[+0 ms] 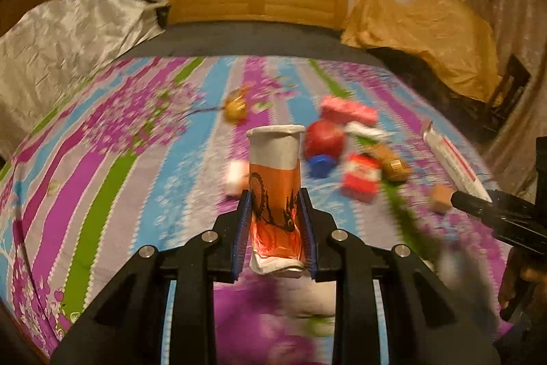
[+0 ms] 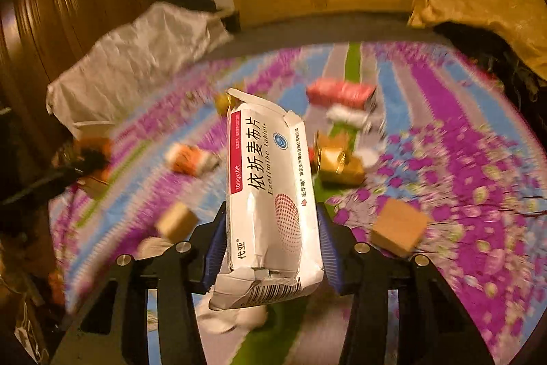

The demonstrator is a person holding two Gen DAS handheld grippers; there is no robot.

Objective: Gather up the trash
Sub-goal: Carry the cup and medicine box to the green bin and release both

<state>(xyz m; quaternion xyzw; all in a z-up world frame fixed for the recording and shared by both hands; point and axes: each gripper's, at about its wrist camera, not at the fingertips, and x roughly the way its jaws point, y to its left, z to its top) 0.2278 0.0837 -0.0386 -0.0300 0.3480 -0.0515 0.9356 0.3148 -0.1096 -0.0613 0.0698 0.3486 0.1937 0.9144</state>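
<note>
Left gripper (image 1: 275, 228): jaws closed on a crushed paper cup (image 1: 275, 183), long axis running straight out along the fingers, rim away from camera. Right gripper (image 2: 271, 245): jaws clamped on the flanks of a torn white tablet box (image 2: 268, 194), also lengthwise. Both loads are lifted above the bed (image 1: 102, 132). Beyond them, remaining litter: cardboard cube (image 2: 398, 230), red carton (image 1: 361, 177), pink box (image 1: 348, 110). No bin visible; drop direction cannot be judged.

We observe an orange-and-white paper cup (image 1: 275, 180) with black print, a white tablet box (image 2: 270, 194) with a red stripe, and a purple-blue-green striped bedsheet (image 1: 112, 139).
</note>
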